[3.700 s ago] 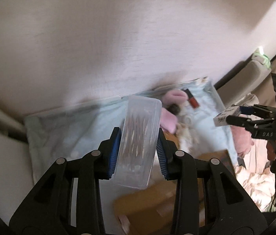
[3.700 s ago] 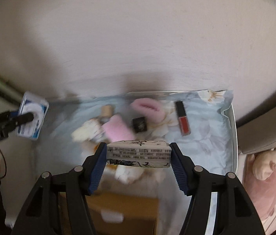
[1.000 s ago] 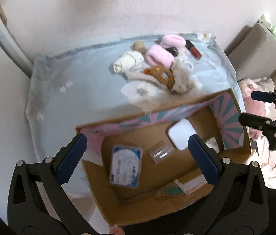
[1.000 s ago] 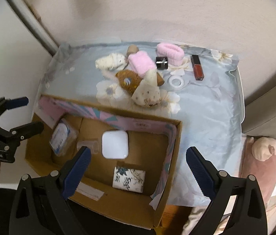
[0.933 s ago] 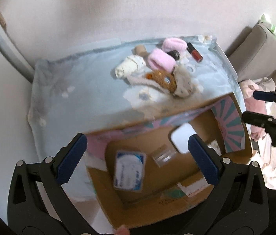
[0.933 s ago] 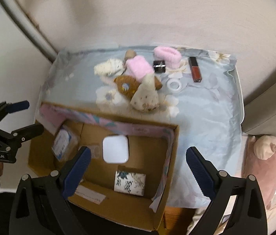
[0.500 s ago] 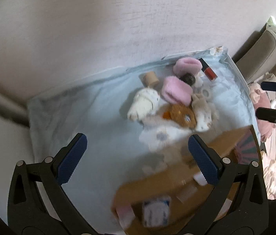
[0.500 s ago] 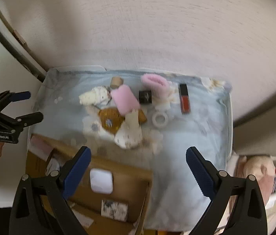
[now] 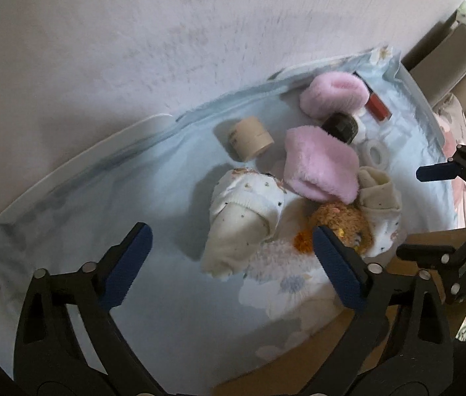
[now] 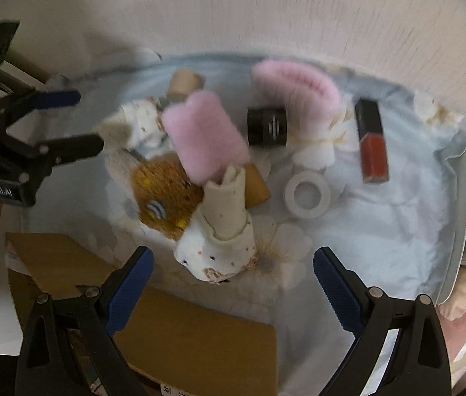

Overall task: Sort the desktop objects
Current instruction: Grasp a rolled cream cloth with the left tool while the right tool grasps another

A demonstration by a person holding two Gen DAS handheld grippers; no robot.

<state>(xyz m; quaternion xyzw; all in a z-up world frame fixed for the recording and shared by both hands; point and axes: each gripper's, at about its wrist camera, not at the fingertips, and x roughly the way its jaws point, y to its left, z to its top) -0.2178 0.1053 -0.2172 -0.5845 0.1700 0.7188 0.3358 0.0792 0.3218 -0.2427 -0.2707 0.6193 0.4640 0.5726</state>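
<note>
Both grippers are open and empty above a table with a pale blue floral cloth (image 9: 100, 204). My left gripper (image 9: 229, 257) hovers just in front of a rolled white sock (image 9: 242, 221). My right gripper (image 10: 231, 282) hovers just in front of another white sock (image 10: 223, 231). Between them lie a brown knitted sock (image 10: 163, 194), a pink fluffy sock (image 10: 203, 138) and a second pink sock (image 10: 295, 82). A black jar (image 10: 267, 127), a red lip gloss (image 10: 373, 142), a white tape ring (image 10: 307, 194) and a beige tube (image 9: 249, 137) lie farther back.
An open cardboard box (image 10: 180, 326) stands at the table's near edge, below both grippers. A wall runs right behind the table. A beige chair (image 9: 444, 52) and a pink plush toy (image 10: 464, 313) are off to the right.
Both grippers have swung forward and down from over the box toward the pile of socks, which now looks much closer. The box has dropped to the bottom of both views. Both stay open.
</note>
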